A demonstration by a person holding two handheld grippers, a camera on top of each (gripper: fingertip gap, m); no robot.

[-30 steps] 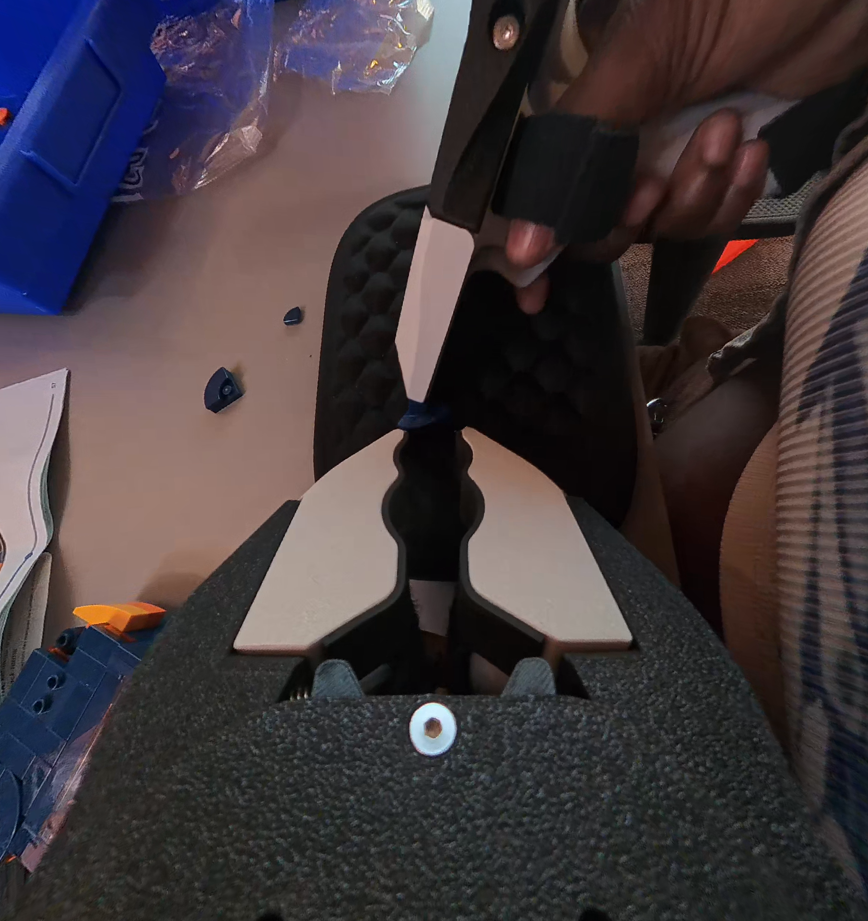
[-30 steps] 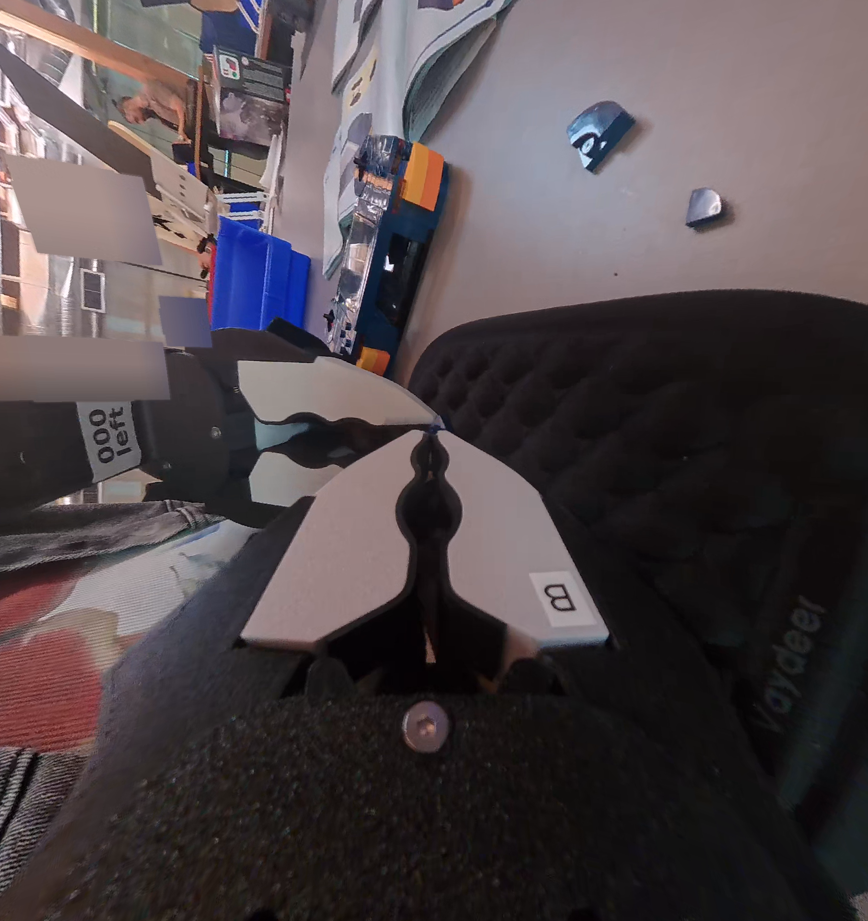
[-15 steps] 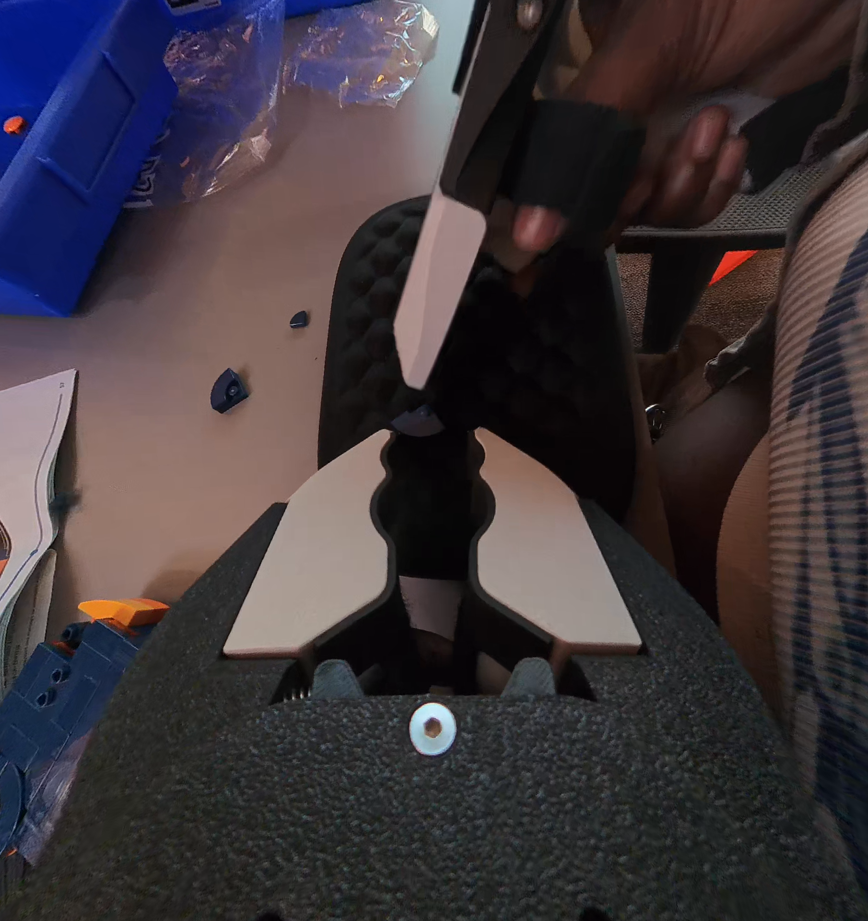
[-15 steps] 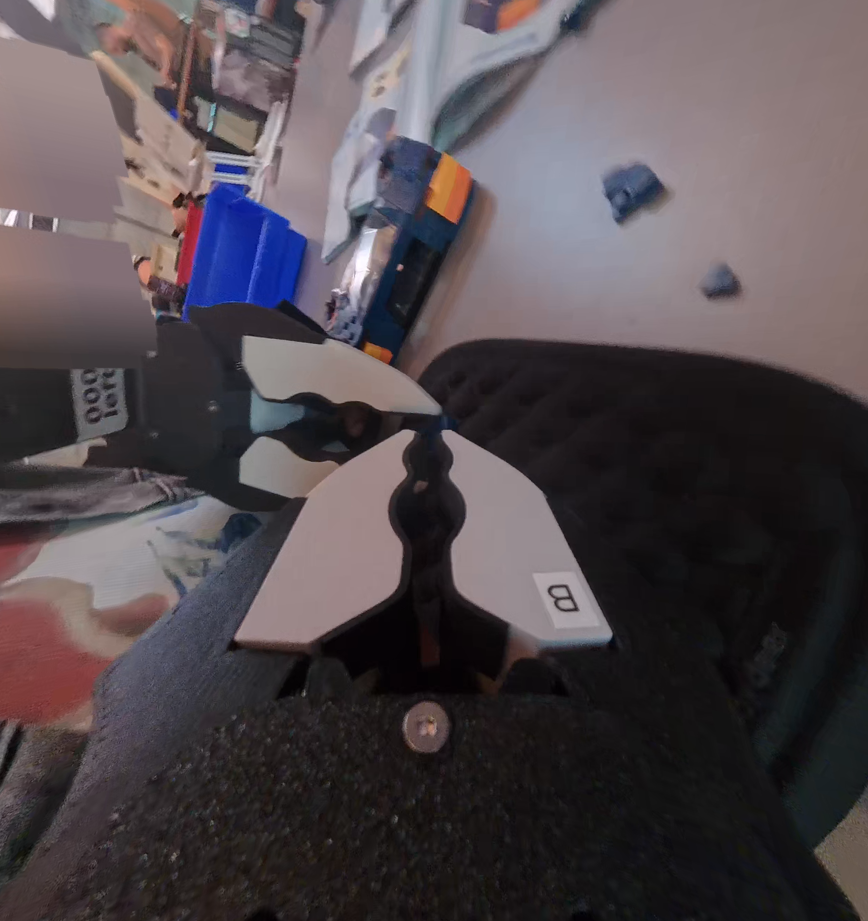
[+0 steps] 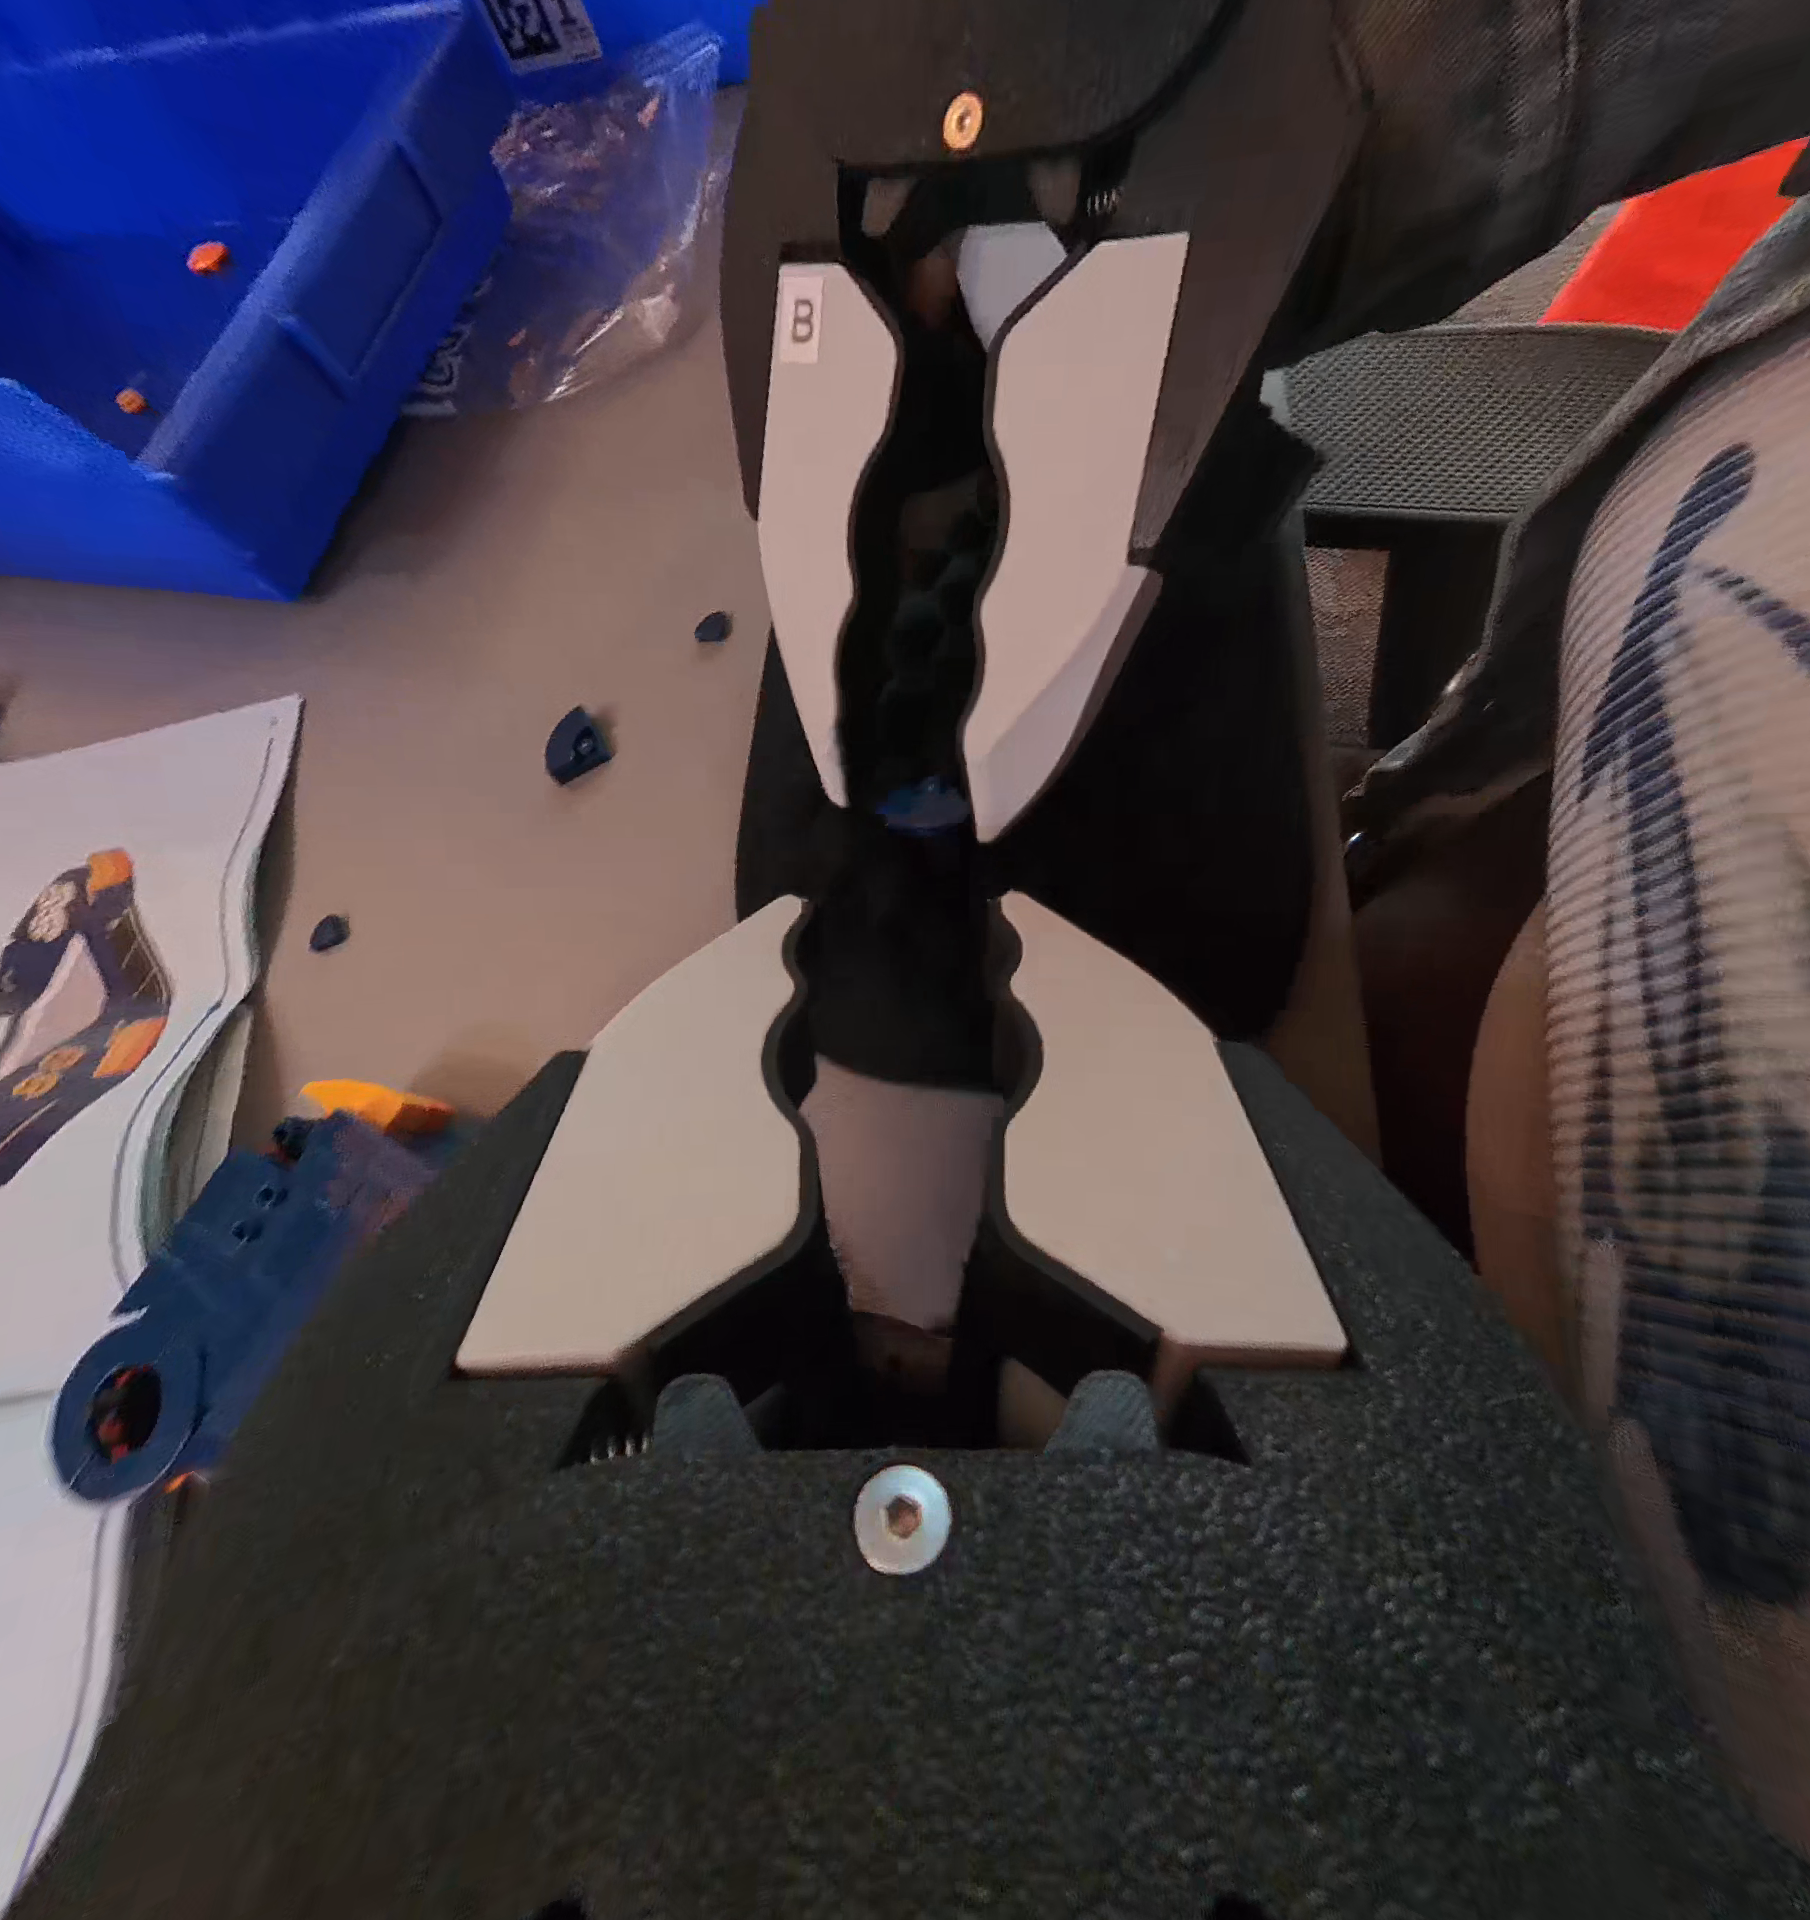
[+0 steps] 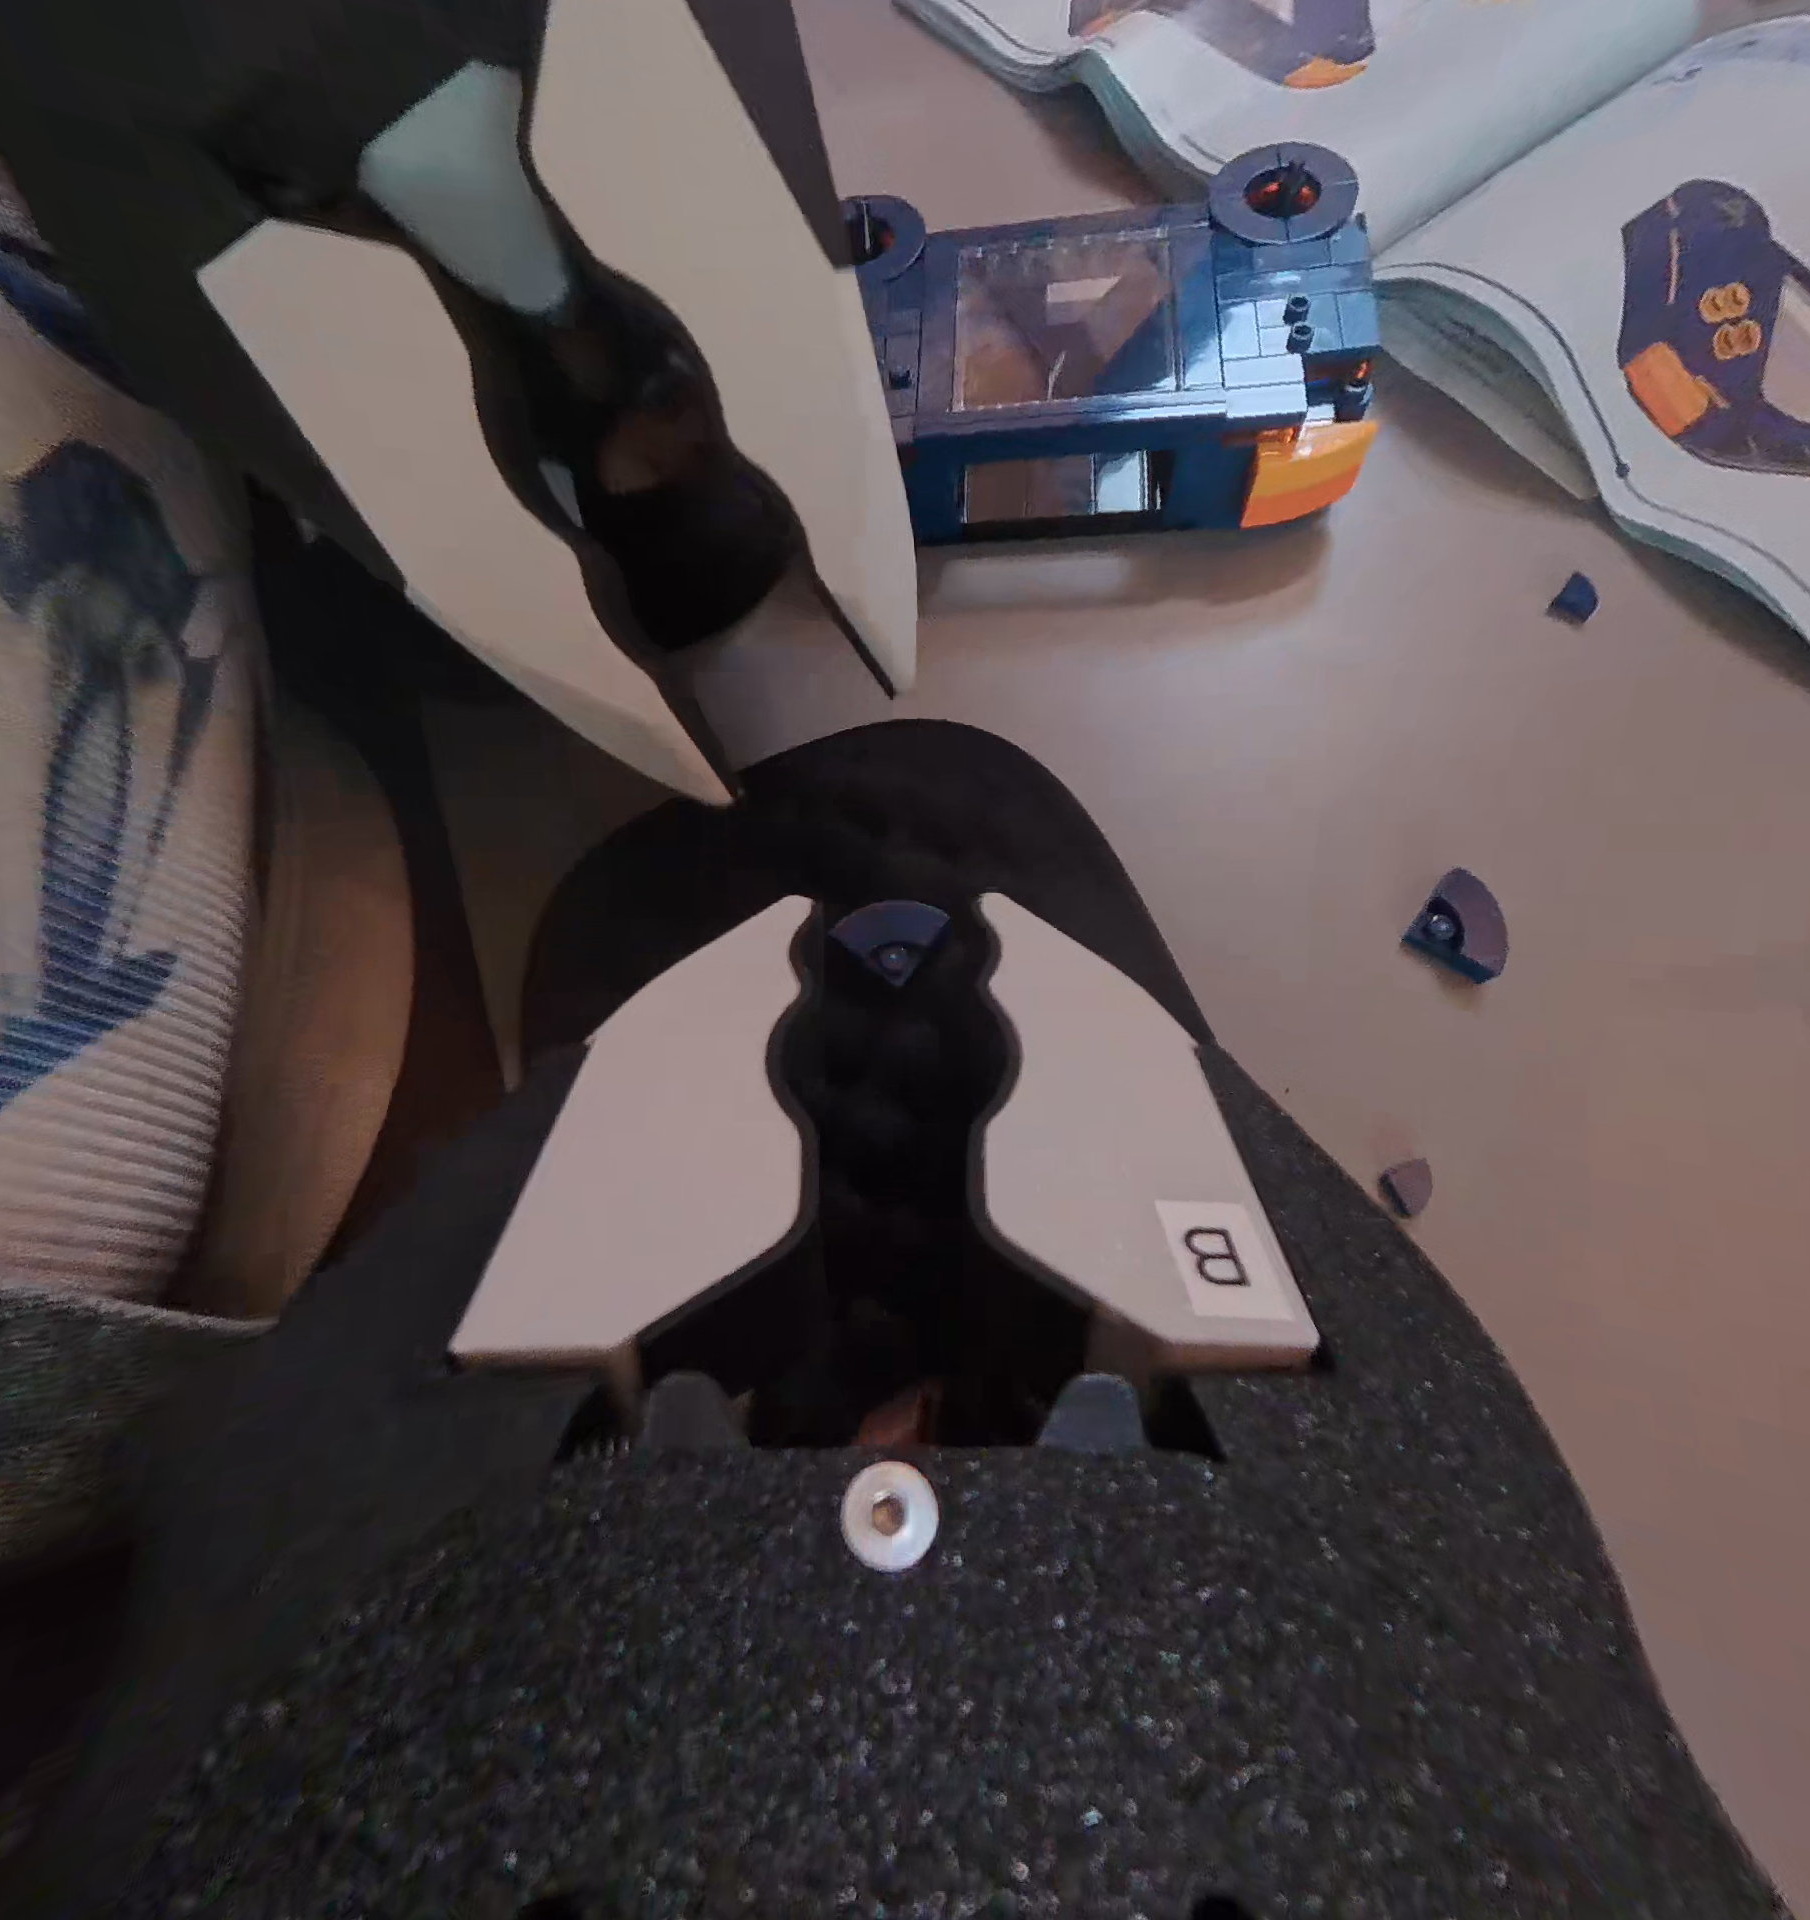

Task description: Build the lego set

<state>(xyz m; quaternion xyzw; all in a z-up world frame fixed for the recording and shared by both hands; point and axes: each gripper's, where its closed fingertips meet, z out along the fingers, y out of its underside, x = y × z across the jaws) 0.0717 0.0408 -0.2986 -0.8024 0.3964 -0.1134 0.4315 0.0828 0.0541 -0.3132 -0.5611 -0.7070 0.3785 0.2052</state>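
The right gripper (image 6: 896,909) pinches a small dark blue piece (image 6: 888,940) at its tips; the left gripper (image 5: 901,909) stands spread and empty. The half-built blue model (image 6: 1119,369) lies beside the booklet (image 6: 1503,94), with loose pieces (image 6: 1457,938) unplaced.

Tan table (image 6: 1244,779); lego car (image 6: 1119,364), booklet (image 6: 1607,208), loose pieces (image 6: 1457,925).

Right hand-held gripper (image 5: 906,816) pinching dark-blue piece (image 5: 916,805), left hand-held gripper (image 5: 901,914) parted below
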